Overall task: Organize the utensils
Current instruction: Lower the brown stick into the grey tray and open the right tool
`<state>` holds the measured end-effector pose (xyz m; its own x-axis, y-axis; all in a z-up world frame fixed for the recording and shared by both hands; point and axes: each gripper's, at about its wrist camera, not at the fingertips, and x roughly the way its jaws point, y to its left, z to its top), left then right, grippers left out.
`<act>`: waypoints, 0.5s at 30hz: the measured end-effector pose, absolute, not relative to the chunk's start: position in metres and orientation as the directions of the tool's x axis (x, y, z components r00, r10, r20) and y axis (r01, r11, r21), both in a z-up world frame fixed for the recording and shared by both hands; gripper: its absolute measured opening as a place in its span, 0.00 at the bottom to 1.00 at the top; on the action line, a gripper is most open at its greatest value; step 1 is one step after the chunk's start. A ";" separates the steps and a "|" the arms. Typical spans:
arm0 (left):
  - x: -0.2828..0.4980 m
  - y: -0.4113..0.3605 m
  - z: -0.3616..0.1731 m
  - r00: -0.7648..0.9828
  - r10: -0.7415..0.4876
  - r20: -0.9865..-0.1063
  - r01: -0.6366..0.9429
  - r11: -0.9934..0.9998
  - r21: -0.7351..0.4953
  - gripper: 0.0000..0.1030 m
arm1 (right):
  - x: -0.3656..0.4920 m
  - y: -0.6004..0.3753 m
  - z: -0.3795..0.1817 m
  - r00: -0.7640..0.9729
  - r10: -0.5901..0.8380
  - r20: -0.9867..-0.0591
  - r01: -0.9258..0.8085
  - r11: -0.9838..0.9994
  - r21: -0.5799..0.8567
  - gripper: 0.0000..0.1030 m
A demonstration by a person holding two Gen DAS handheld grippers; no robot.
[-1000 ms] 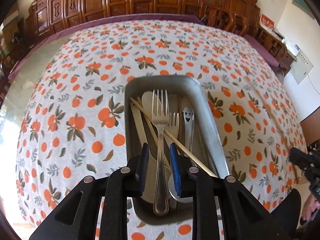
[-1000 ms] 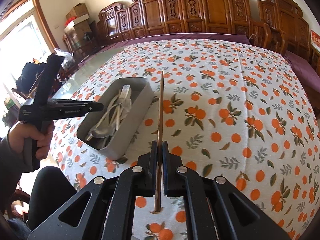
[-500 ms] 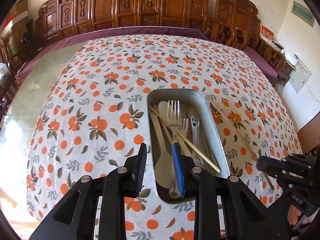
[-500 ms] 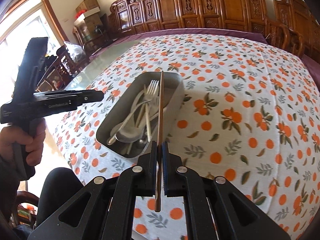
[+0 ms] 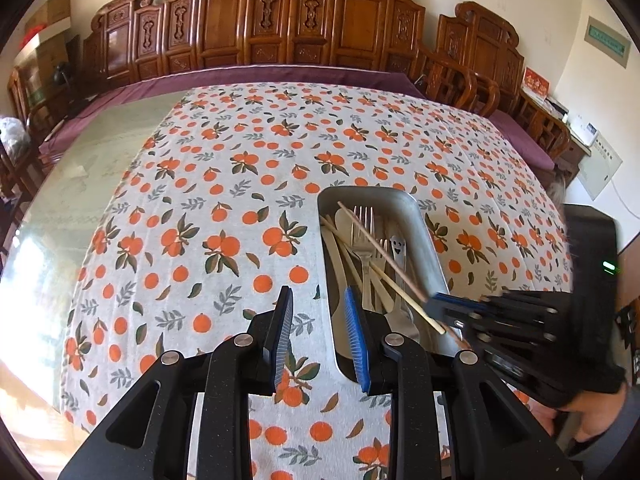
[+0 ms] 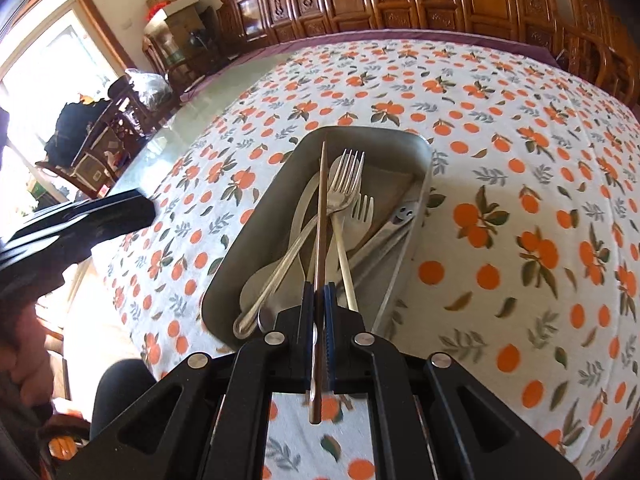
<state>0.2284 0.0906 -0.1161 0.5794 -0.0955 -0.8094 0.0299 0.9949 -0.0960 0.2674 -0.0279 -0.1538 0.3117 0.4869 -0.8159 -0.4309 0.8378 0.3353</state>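
A grey metal tray [image 5: 430,236] [image 6: 260,216] on the orange-print tablecloth holds forks, spoons, a smiley-face utensil [image 5: 397,246] and a light chopstick. My left gripper [image 5: 318,320] is open and empty, drawn back just left of the tray's near end. My right gripper [image 6: 319,298] is shut on a brown chopstick [image 6: 321,208] and holds it lengthwise over the tray, above the large fork [image 6: 344,184]. The right gripper also shows in the left wrist view [image 5: 448,304] at the tray's near right corner, with the chopstick [image 5: 384,258] slanting across the utensils.
The tablecloth [image 5: 224,208] covers most of a glass-topped table; bare glass [image 5: 92,168] lies at the left. Carved wooden chairs [image 5: 304,20] line the far side. The left gripper's body [image 6: 76,224] sits at the left in the right wrist view.
My left gripper has let go of the fork, opened and drawn back to the left. My right gripper has carried the brown chopstick left to over the tray.
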 end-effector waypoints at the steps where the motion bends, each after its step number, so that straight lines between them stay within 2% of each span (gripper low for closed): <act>1: 0.226 0.091 -0.113 0.584 -0.096 -0.806 0.029 0.995 -0.097 0.24 | 0.270 -0.026 -0.155 0.309 0.490 -0.815 -0.427 0.837 0.341 0.06; 3: 0.222 0.091 -0.109 0.591 -0.095 -0.801 0.028 0.995 -0.097 0.25 | 0.274 -0.021 -0.158 0.306 0.483 -0.820 -0.420 0.842 0.339 0.06; 5: 0.216 0.090 -0.103 0.600 -0.094 -0.795 0.031 0.995 -0.094 0.31 | 0.274 -0.020 -0.157 0.317 0.479 -0.819 -0.418 0.845 0.333 0.09; 11: 0.200 0.083 -0.084 0.629 -0.099 -0.771 0.041 0.995 -0.094 0.40 | 0.256 -0.035 -0.133 0.382 0.487 -0.785 -0.432 0.845 0.315 0.10; 13: 0.194 0.080 -0.077 0.642 -0.099 -0.761 0.043 0.995 -0.094 0.49 | 0.246 -0.044 -0.120 0.413 0.490 -0.767 -0.435 0.847 0.306 0.15; 15: 0.187 0.076 -0.070 0.655 -0.100 -0.749 0.047 0.995 -0.092 0.51 | 0.233 -0.056 -0.104 0.453 0.482 -0.750 -0.437 0.853 0.284 0.18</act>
